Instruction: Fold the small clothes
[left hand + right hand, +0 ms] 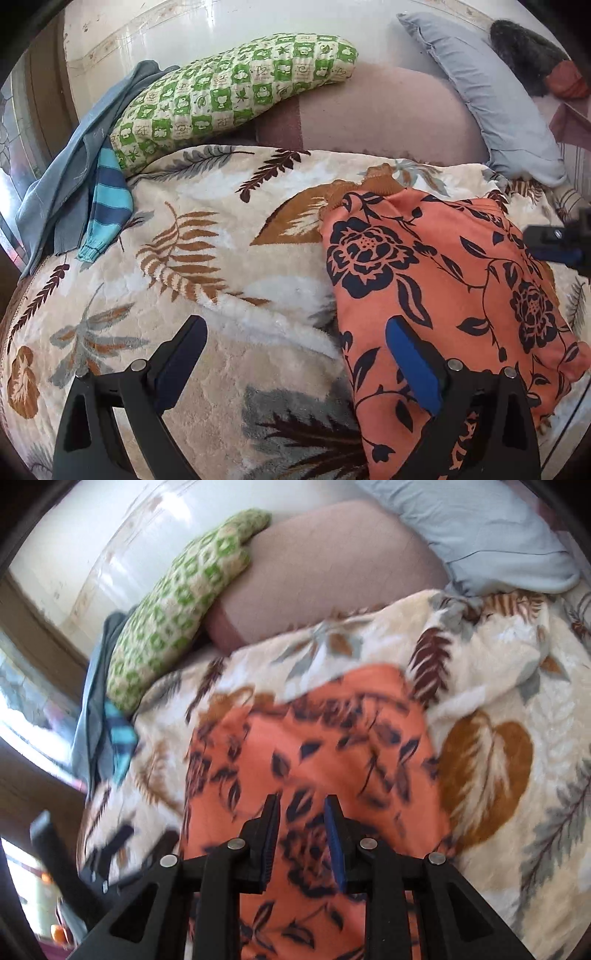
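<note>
Orange floral garment [436, 280] blurs under the narrowed right gripper [301, 805] (grip unclear); left gripper [295, 328] gapes

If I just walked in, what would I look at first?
Probably the bright orange garment with dark flowers, lying on the leafy cream blanket that covers the bed. Next, the green-and-white checked pillow at the far side by the wall, with a blue striped sleeve poking out beside it. The left gripper hangs at the garment's edge with its jaws wide open.
</note>
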A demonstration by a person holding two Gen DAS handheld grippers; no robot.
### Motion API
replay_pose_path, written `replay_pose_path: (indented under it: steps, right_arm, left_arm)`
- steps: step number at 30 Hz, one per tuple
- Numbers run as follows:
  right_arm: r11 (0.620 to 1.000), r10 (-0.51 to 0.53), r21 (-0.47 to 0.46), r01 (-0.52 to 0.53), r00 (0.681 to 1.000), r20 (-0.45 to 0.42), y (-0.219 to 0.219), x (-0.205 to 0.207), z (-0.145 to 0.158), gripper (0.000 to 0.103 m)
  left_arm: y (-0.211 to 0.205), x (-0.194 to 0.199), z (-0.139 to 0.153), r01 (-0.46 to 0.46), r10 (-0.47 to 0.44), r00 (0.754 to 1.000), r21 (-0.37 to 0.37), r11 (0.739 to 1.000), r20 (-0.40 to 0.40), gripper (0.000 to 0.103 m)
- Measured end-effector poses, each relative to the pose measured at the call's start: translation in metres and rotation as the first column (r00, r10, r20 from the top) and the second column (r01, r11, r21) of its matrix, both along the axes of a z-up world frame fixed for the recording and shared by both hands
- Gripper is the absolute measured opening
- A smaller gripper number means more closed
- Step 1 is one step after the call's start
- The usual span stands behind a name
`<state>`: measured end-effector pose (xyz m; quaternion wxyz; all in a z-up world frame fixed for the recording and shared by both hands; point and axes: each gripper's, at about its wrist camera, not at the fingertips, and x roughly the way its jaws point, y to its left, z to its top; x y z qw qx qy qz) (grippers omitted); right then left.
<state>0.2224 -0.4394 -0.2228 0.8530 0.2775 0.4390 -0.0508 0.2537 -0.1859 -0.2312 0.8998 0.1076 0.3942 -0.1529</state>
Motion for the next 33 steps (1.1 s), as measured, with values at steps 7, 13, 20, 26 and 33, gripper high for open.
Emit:
replay_pose_path:
  steps: [7, 13, 20, 26, 33]
  right_arm:
    - [0.992, -0.08, 0.089, 0.089, 0.991, -0.108, -0.047, 0.054, -0.047, 0.031]
    - [0.991, -0.043, 0.125, 0.045, 0.999, -0.021, -0.031, 0.051, -0.017, 0.035]
    - [0.984, 0.149, 0.104, -0.146, 0.989, -0.019, 0.036, 0.067, -0.017, 0.038]
    - [0.983, 0.185, 0.003, -0.186, 0.978, -0.096, 0.067, 0.076, -0.04, 0.04]
    - [0.975, 0.218, 0.062, -0.215, 0.975, -0.047, 0.085, 0.109, -0.015, 0.047]
  left_arm:
    - [-0.004, -0.002, -0.005, 0.028, -0.028, 1.0, 0.015, 1.0, -0.011, 0.098]
    - [0.004, 0.0, 0.003, -0.016, 0.016, 1.0, -0.01, 1.0, -0.003, 0.098]
    - [0.018, -0.016, 0.006, 0.022, -0.022, 1.0, -0.006, 1.0, 0.004, 0.098]
    - [0.023, -0.034, -0.013, 0.128, -0.127, 0.99, 0.013, 0.992, -0.065, 0.098]
    - [0.037, -0.037, -0.016, 0.14, -0.14, 0.987, -0.011, 0.99, -0.076, 0.098]
